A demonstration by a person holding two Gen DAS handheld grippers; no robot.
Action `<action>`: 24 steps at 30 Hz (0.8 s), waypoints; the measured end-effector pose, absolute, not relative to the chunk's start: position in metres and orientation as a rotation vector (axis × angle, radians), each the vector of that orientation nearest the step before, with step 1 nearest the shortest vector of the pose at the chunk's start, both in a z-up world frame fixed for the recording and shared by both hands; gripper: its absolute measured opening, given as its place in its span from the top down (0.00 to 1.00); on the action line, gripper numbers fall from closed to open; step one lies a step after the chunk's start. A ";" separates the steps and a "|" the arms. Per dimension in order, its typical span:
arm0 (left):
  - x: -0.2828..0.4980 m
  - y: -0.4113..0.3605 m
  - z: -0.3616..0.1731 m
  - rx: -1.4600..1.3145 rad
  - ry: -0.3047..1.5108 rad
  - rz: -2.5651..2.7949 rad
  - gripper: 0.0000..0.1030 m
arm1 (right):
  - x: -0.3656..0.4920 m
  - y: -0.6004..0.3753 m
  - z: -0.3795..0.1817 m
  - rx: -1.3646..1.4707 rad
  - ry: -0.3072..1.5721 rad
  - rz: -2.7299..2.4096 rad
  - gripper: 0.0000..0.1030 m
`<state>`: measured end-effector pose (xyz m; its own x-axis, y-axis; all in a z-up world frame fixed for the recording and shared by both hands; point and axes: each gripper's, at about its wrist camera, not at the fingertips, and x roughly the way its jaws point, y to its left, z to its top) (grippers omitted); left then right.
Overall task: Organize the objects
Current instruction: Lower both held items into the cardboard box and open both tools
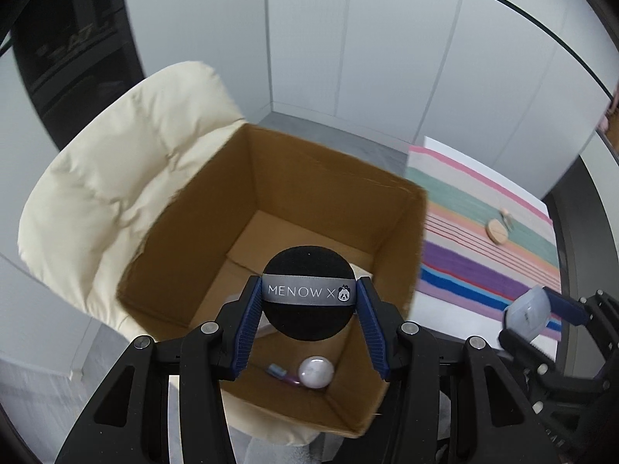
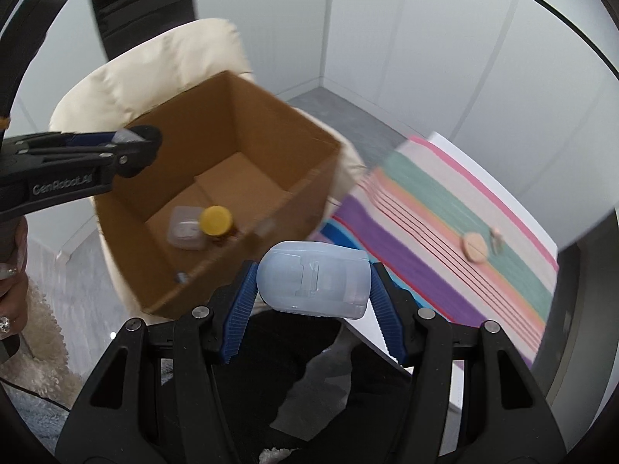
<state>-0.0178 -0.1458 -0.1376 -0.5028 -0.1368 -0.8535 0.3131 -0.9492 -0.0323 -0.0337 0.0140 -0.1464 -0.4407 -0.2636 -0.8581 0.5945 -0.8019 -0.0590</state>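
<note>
While over box [image 1: 271,193], puff [image 1: 308,294] between left tongs [image 1: 308,309]

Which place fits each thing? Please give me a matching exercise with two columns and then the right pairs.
Things:
1. round black powder puff with grey ribbon
2. pale blue translucent plastic case
3. jar with yellow lid
4. round beige wooden disc

Places:
A. on the striped cloth
B. held in the left claw
C. on the floor of the brown cardboard box
D. held in the right claw

Pairs: 1-B, 2-D, 3-C, 4-A
</note>
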 end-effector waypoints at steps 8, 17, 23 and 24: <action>-0.013 -0.170 -0.144 1.394 0.314 -2.457 0.52 | -0.027 -0.041 -0.152 1.207 0.552 -2.150 0.41; -0.017 -0.188 -0.154 1.400 0.375 -2.395 0.29 | -0.038 -0.076 -0.163 1.176 0.553 -2.102 0.31; -0.016 -0.207 -0.166 1.437 0.517 -2.323 0.10 | -0.041 -0.087 -0.171 1.173 0.552 -2.118 0.00; -0.016 -0.209 -0.167 1.435 0.523 -2.316 0.10 | -0.040 -0.087 -0.172 1.170 0.550 -2.119 0.00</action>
